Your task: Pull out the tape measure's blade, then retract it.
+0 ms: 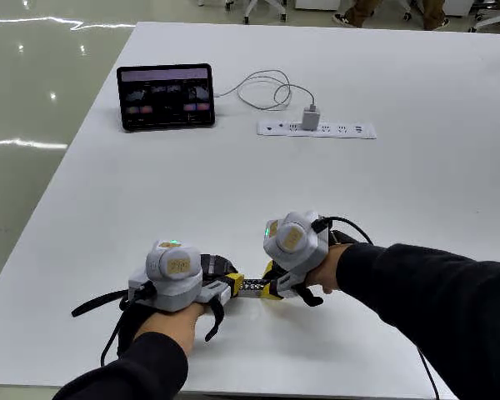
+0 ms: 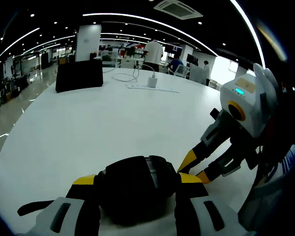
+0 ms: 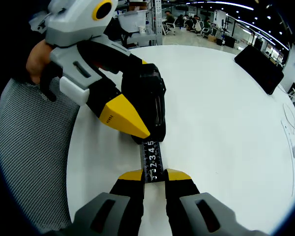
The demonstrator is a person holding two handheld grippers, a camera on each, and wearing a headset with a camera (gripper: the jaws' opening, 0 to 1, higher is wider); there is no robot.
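Note:
A black tape measure (image 2: 137, 189) sits on the white table (image 1: 317, 183), clamped between the yellow-tipped jaws of my left gripper (image 2: 137, 184). In the right gripper view its case (image 3: 150, 101) lies ahead, and a short length of numbered blade (image 3: 150, 162) runs out of it. My right gripper (image 3: 151, 176) is shut on the blade's end. In the head view the left gripper (image 1: 225, 287) and the right gripper (image 1: 268, 290) stand close together near the table's front edge, with the blade (image 1: 250, 288) between them.
A dark tablet (image 1: 166, 96) stands at the back left of the table. A white power strip (image 1: 317, 128) with a plugged charger and a looped cable lies at the back middle. People and chairs show far behind.

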